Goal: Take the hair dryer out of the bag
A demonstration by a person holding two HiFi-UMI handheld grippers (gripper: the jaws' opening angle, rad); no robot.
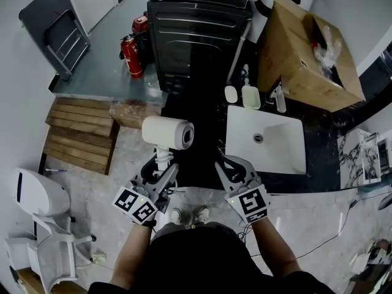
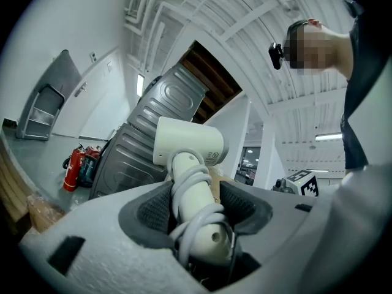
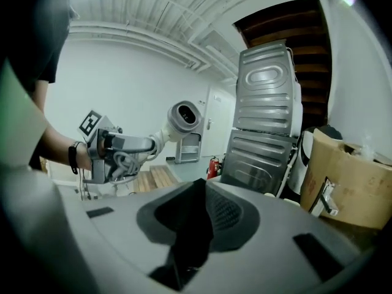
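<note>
Holding hair dryer (image 2: 187, 143) handle in left gripper (image 2: 195, 208) | right gripper (image 3: 205, 212) pinching dark fabric (image 3: 191, 228)

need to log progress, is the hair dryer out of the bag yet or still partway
Done: the hair dryer is out in open air, no bag round it. In hand: the left hand-held gripper clamps its cord-wrapped handle; the right hand-held gripper looks pinched on dark fabric, probably the bag. Left: likely only setting both down.
</note>
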